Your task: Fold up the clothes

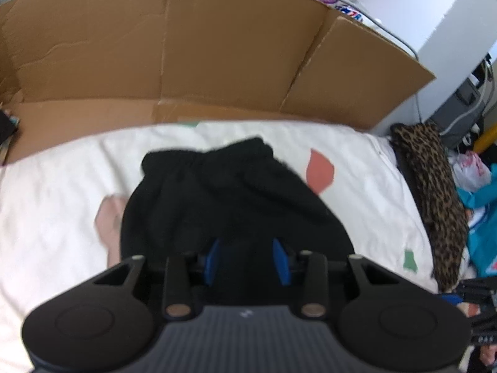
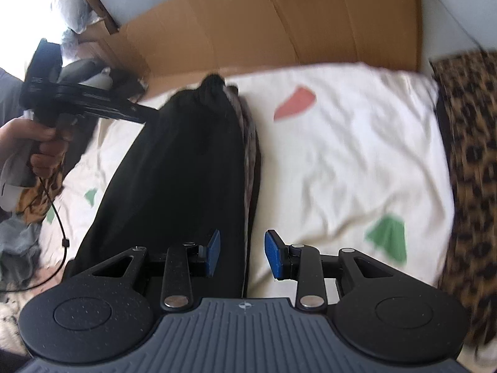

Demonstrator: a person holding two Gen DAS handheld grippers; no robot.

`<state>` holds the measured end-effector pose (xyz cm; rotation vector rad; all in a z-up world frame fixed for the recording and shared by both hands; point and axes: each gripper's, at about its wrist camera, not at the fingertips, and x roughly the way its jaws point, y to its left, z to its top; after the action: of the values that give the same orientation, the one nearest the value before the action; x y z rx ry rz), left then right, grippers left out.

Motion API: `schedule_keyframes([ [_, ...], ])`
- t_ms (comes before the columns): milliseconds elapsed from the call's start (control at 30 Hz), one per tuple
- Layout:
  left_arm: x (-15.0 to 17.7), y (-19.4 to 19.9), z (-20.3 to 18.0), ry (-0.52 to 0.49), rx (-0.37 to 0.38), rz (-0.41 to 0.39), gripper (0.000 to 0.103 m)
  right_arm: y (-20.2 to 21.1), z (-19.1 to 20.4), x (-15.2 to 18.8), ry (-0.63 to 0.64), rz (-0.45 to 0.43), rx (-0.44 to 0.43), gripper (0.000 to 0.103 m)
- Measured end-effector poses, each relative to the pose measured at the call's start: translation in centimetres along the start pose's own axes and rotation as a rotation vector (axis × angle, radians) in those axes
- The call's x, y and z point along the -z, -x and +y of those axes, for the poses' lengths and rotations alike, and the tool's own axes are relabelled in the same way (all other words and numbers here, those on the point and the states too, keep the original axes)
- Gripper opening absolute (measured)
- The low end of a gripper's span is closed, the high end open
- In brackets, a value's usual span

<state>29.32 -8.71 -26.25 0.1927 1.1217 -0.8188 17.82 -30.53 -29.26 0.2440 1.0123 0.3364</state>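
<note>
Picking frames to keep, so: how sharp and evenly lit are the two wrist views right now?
Left wrist view: the black garment and cardboard are smeared and the garment's folds are lost in darkness; fisheye bends the bed's edge. Right wrist view: the upper left corner is blown out white, the leopard-print fabric is streaked with blur, the right gripper is crisp.

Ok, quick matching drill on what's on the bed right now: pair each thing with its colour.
Things:
1. folded garment
2. sheet
3. board behind the bed
4. gripper pads

Colours:
A. brown
B. blue
C. black
D. white with red and green patches

Pairs: 1-C, 2-D, 3-A, 4-B
</note>
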Motion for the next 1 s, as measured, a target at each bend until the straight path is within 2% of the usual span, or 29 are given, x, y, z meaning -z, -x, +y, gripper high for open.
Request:
schedule_keyframes([
  [300, -2.1, -2.9, 0.1, 0.019, -0.056, -0.014, 0.039, -5.5, 1.6, -7.7, 0.101, -0.037, 0.000, 0.039],
  [500, -3.0, -3.1, -0.1, 0.028, -0.073, -0.051, 0.038, -9.3, 3.3, -11.6, 0.115, -0.072, 0.001, 0.039],
  [567, -3.0, -3.6, 0.1, 0.043, -0.053, -0.053, 0.038, -10.6, 3.8, -12.7, 0.120, -0.088, 0.013, 0.039],
  [700, -2.6, -4.8, 0.7, 0.052, -0.066, -0.043, 0.038, -13.3, 4.3, -14.1, 0.121, -0.099, 0.002, 0.039],
  [833, -1.8, -5.5, 1.5, 0.053, -0.057, -0.040, 0.037, -16.0, 4.4, -14.3, 0.126, -0.069, 0.001, 0.039],
  [933, -1.5, -6.0, 2.3, 0.063, -0.047, -0.057, 0.032, -17.7, 4.4, -13.9, 0.157, -0.041, 0.013, 0.038],
  [967, -1.4, -6.2, 2.5, 0.068, -0.046, -0.059, 0.030, -18.0, 4.4, -13.9, 0.161, -0.041, 0.008, 0.036],
  [1000, -1.3, -6.4, 2.9, 0.081, -0.044, -0.064, 0.028, -18.3, 4.4, -13.8, 0.166, -0.041, 0.002, 0.027],
])
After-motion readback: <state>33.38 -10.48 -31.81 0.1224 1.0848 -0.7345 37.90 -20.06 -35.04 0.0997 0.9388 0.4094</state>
